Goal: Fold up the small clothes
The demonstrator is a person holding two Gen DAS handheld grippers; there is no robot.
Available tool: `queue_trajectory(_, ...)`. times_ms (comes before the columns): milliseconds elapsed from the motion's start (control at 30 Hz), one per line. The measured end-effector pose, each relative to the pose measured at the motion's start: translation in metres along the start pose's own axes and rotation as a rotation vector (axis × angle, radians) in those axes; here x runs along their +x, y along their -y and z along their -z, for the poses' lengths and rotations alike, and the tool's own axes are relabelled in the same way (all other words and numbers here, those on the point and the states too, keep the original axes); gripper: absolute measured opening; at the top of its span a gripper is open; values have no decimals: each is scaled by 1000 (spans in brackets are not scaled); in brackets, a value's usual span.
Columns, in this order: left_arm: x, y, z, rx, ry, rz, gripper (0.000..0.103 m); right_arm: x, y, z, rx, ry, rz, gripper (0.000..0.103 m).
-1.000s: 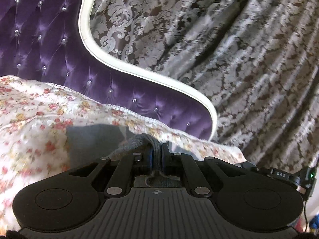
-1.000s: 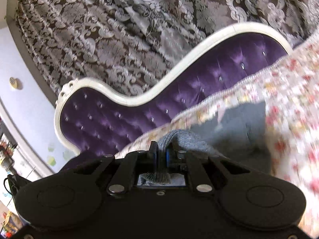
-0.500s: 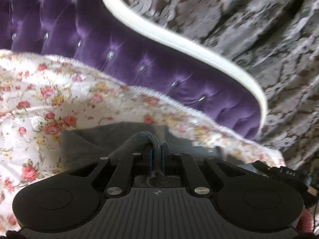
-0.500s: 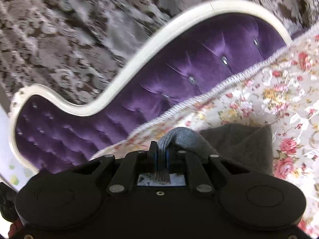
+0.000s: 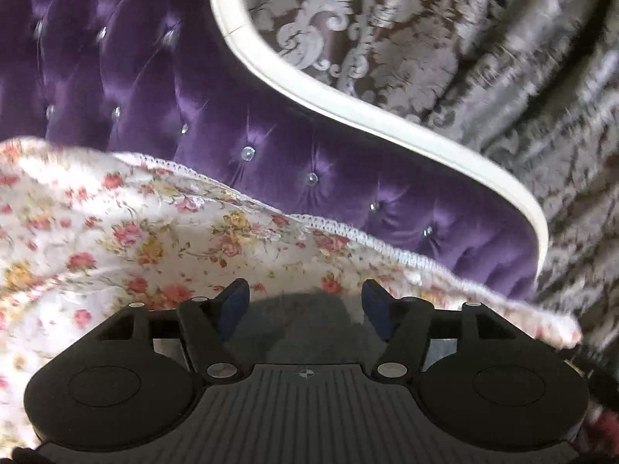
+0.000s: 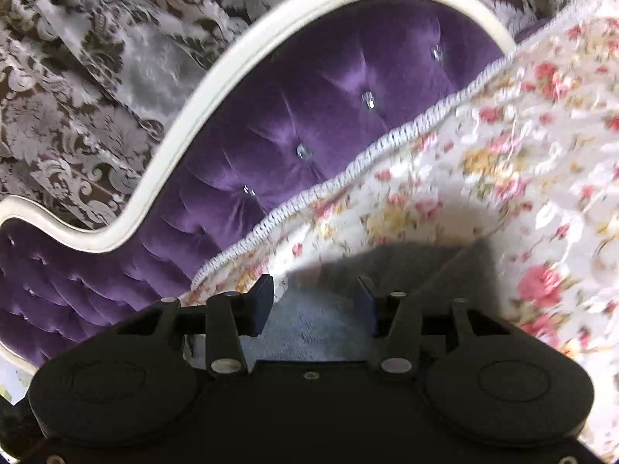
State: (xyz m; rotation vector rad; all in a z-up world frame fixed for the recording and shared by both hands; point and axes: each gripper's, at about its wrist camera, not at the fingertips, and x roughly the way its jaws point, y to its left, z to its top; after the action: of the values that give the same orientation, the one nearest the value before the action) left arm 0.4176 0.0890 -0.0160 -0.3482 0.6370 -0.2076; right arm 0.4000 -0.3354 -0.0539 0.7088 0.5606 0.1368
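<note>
A small grey knitted garment (image 5: 301,321) lies on the floral bedspread (image 5: 116,232), just below and between the open fingers of my left gripper (image 5: 303,301). In the right wrist view the same grey garment (image 6: 406,266) lies flat under my right gripper (image 6: 315,295), which is open too, its blue-padded fingers apart over the cloth. Neither gripper holds anything. Most of the garment is hidden behind the gripper bodies.
A purple tufted headboard (image 5: 193,116) with a white curved frame (image 5: 348,112) rises behind the bed, also in the right wrist view (image 6: 309,116). Grey damask curtains (image 5: 464,38) hang behind it. The bedspread's lace edge (image 6: 348,166) runs along the headboard.
Both grippers were shut on the grey garment's edge; now both have opened and let it go, and the garment lies on the bedspread. Both have moved lower, toward the bed.
</note>
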Motion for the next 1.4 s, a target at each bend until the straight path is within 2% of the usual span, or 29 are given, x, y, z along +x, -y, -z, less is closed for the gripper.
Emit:
queue_trajectory(100,-5,14,15,116,-26,-27,63,-13,-19,4,-125,2,7,56)
queue_trajectory(233,2,31,42,261,-75,-44,63,-14,-48,24,-303,-60,12,56)
queue_trajectory(333,14,30,54,289,-111,-66,63,-8,-64,43,-430,-106,23,56)
queue_trajectory(400,21,23,58,279,-135,-109,63,-2,-68,53,-499,-142,48,56)
queue_trajectory(433,26,17,59,274,-149,-138,63,2,-68,56,-522,-158,71,56)
queue_trajectory(500,28,8,59,295,-138,-142,67,10,-60,58,-557,-170,151,56)
queue_trajectory(567,29,9,58,326,-141,-159,69,11,-48,54,-554,-147,171,54)
queue_trajectory(733,14,24,53,315,-142,-190,67,0,-43,44,-509,-133,171,54)
queue_trajectory(800,0,39,57,342,-125,-167,67,-16,-47,44,-503,-105,143,59)
queue_trajectory(933,-23,76,72,394,-103,-85,68,-50,-45,45,-458,-46,93,60)
queue_trajectory(1067,-25,107,92,420,-123,-2,68,-79,-28,49,-379,-19,75,69)
queue_trajectory(1133,-19,119,104,439,-138,14,68,-89,-18,53,-353,-19,79,69)
queue_trajectory(1200,-11,126,114,451,-161,8,68,-97,-8,56,-331,-25,86,69)
queue_trajectory(1300,3,127,125,439,-208,-28,68,-104,7,60,-299,-37,91,75)
queue_trajectory(1400,6,128,135,467,-190,-44,72,-106,18,59,-255,-53,90,76)
